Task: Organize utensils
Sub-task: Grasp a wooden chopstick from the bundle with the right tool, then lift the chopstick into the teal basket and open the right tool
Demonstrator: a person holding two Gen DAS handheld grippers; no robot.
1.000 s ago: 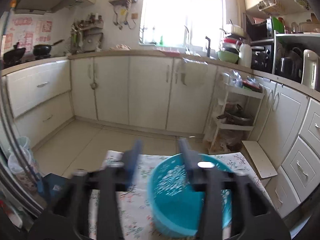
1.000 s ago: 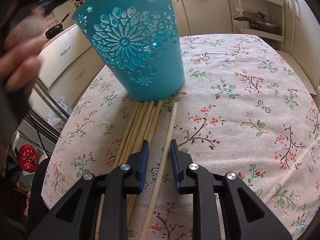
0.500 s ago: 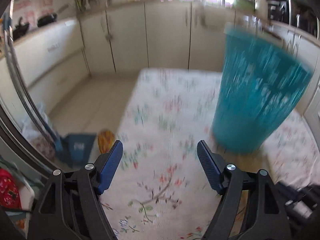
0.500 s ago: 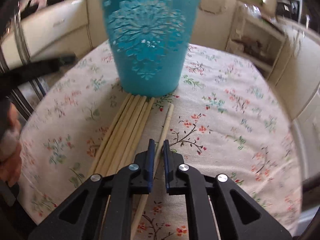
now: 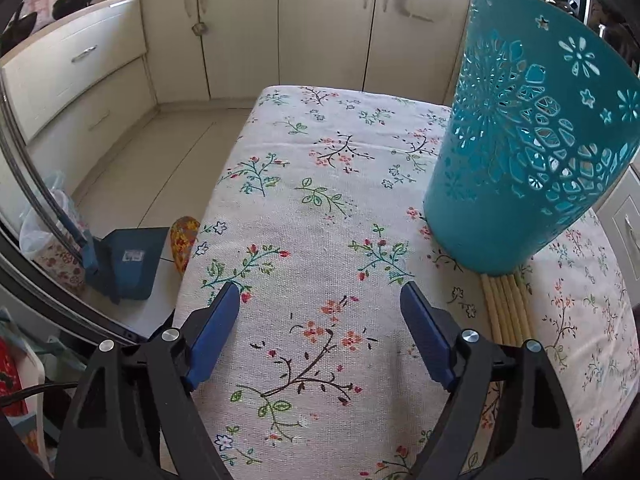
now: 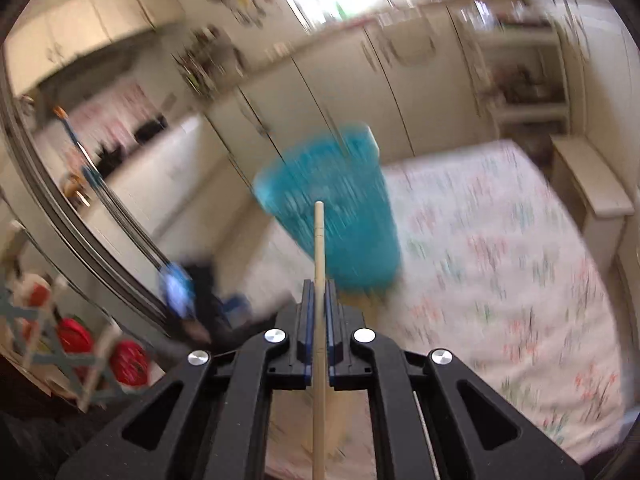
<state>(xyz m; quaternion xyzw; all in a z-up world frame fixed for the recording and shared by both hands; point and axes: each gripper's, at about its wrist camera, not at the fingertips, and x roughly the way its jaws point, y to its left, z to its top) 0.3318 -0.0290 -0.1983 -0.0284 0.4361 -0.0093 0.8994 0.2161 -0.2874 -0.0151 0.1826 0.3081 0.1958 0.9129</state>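
Observation:
A teal perforated basket (image 5: 524, 152) stands upright on the floral tablecloth (image 5: 320, 200), to the right of my left gripper (image 5: 320, 320), which is open and empty low over the cloth. Several wooden chopsticks (image 5: 506, 304) lie side by side at the basket's base. My right gripper (image 6: 319, 292) is shut on one wooden chopstick (image 6: 319, 240), lifted above the table and pointing at the blurred basket (image 6: 336, 216).
The table's left edge drops to a tiled floor with a blue dustpan (image 5: 124, 260) and a plastic bag (image 5: 48, 216). Cream kitchen cabinets (image 5: 320, 28) run along the far wall. A white shelf unit (image 6: 532, 80) stands at the right.
My right gripper closed on one chopstick and lifted it off the table. My left gripper swung down from above the basket to low over the cloth on its left.

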